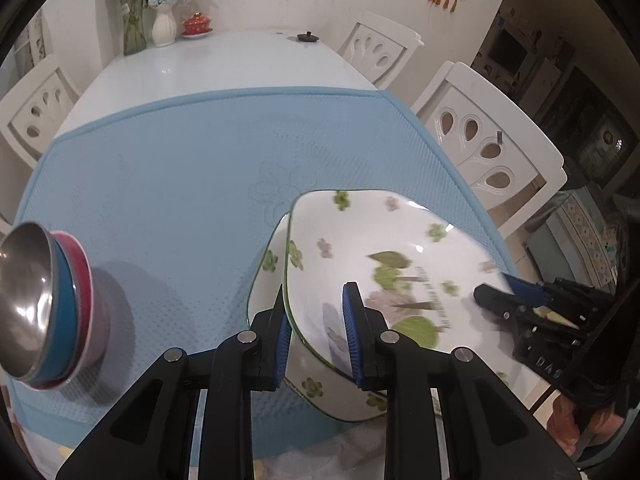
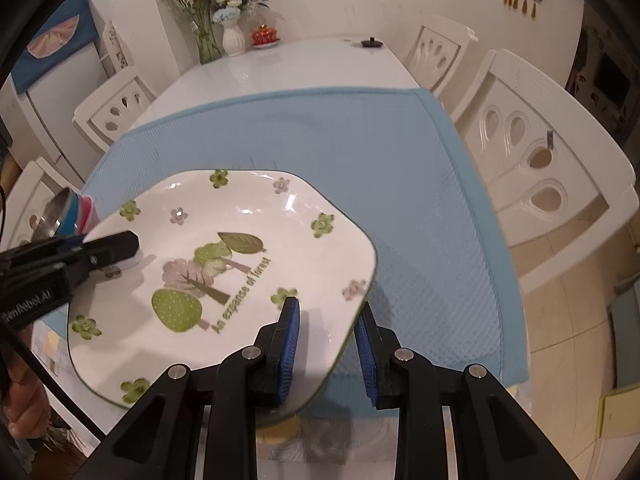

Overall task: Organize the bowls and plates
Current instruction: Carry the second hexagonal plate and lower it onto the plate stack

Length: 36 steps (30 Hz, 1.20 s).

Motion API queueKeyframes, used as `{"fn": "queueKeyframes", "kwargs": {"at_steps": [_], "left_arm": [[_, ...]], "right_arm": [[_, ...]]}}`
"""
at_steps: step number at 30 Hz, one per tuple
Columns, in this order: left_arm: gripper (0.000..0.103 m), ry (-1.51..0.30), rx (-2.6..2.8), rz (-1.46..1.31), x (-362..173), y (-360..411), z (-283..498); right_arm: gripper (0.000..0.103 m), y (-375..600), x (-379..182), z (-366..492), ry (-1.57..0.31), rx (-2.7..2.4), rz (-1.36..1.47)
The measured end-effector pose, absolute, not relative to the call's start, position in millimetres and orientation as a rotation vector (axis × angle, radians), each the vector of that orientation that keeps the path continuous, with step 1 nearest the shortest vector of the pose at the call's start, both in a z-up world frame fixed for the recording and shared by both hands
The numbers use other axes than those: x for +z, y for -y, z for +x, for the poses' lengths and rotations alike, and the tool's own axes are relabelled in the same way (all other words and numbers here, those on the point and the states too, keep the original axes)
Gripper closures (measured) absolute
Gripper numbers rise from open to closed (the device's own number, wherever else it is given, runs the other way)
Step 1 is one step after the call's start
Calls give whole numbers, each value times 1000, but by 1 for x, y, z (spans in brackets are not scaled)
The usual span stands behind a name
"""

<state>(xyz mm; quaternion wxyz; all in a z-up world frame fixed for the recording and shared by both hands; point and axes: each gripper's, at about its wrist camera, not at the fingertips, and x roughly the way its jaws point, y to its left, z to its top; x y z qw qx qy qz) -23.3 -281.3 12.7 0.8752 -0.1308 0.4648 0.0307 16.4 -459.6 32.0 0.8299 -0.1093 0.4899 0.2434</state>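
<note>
A white square plate (image 1: pixel 360 232) (image 2: pixel 224 216) printed with green trees and flowers hangs tilted over the near end of the blue mat (image 1: pixel 180 184) (image 2: pixel 380 152). My left gripper (image 1: pixel 316 292) is shut on its left rim, one pad above and one below. My right gripper (image 2: pixel 326 308) is shut on the opposite rim. Each gripper shows in the other's view, the right one (image 1: pixel 500 296) and the left one (image 2: pixel 120 246). A stack of bowls (image 1: pixel 48 304) (image 2: pixel 72 210), steel inside with blue and pink outsides, stands on the mat left of the plate.
The white table (image 1: pixel 240 56) runs on beyond the mat. At its far end stand a white vase (image 1: pixel 164 28), a glass vase with flowers (image 1: pixel 134 28), a red lidded cup (image 1: pixel 197 24) and a small black lid (image 1: pixel 307 37). White chairs (image 1: pixel 492 136) line both sides.
</note>
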Motion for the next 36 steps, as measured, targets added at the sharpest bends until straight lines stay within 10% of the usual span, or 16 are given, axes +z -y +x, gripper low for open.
{"fn": "queueKeyframes", "kwargs": {"at_steps": [36], "left_arm": [[84, -1076, 114, -404, -29, 246, -27]], "right_arm": [[78, 438, -1, 56, -1158, 471, -330]]}}
